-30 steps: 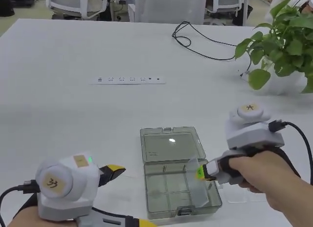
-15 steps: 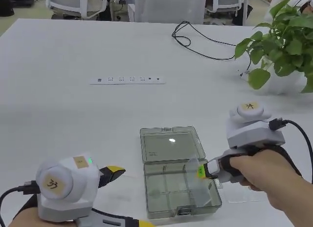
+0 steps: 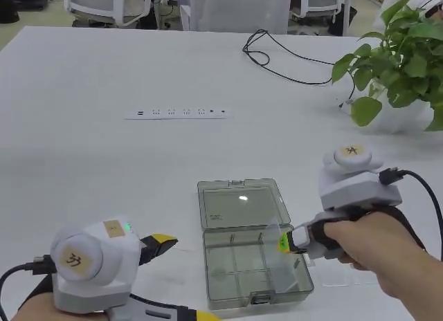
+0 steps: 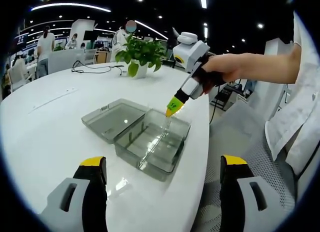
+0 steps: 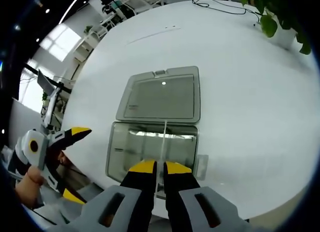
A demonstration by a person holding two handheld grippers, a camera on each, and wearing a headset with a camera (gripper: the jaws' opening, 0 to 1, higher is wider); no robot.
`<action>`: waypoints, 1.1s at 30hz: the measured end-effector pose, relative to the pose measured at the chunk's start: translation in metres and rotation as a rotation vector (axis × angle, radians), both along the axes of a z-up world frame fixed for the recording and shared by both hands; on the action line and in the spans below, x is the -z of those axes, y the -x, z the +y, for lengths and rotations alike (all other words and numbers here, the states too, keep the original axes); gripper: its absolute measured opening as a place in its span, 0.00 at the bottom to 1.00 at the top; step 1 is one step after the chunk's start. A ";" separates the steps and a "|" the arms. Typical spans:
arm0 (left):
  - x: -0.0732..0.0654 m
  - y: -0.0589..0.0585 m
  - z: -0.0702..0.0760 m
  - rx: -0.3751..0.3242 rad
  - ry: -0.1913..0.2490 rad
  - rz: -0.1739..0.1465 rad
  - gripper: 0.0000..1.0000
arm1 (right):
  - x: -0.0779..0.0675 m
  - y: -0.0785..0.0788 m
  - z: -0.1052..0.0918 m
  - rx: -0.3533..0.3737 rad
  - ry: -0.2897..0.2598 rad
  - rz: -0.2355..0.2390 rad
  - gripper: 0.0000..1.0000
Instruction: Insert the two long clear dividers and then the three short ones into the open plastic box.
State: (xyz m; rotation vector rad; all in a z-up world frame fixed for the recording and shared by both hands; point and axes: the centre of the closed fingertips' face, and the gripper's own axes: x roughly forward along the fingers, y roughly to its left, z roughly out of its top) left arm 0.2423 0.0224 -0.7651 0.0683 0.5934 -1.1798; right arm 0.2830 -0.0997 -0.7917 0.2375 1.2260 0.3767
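Note:
The open clear plastic box (image 3: 252,266) lies near the table's front edge, its lid (image 3: 242,203) folded back flat. Faint lines of clear dividers cross its inside. My right gripper (image 3: 285,243) hovers over the box's right half, shut on a clear divider (image 3: 280,266) that hangs down into the box. In the right gripper view the divider (image 5: 163,142) runs edge-on from the shut gripper (image 5: 160,167) across the box (image 5: 145,142). My left gripper (image 4: 163,162) is open and holds nothing, left of the box (image 4: 150,142), at the front left (image 3: 163,241).
A white power strip (image 3: 176,113) lies mid-table. A potted plant (image 3: 398,65) and a black cable (image 3: 291,58) sit at the back right. A small clear piece (image 5: 202,167) lies on the table by the box's right side.

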 end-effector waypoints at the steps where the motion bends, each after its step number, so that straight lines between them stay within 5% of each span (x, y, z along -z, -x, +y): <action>1: 0.000 0.000 0.000 -0.001 0.002 0.002 0.96 | 0.000 0.000 0.000 -0.001 0.001 0.000 0.07; 20: 0.001 0.001 0.001 0.004 -0.006 -0.004 0.98 | 0.005 -0.001 0.013 -0.080 0.011 -0.025 0.08; 33: 0.001 -0.001 0.001 -0.002 -0.007 -0.002 0.97 | 0.016 0.000 0.014 -0.076 -0.034 -0.027 0.09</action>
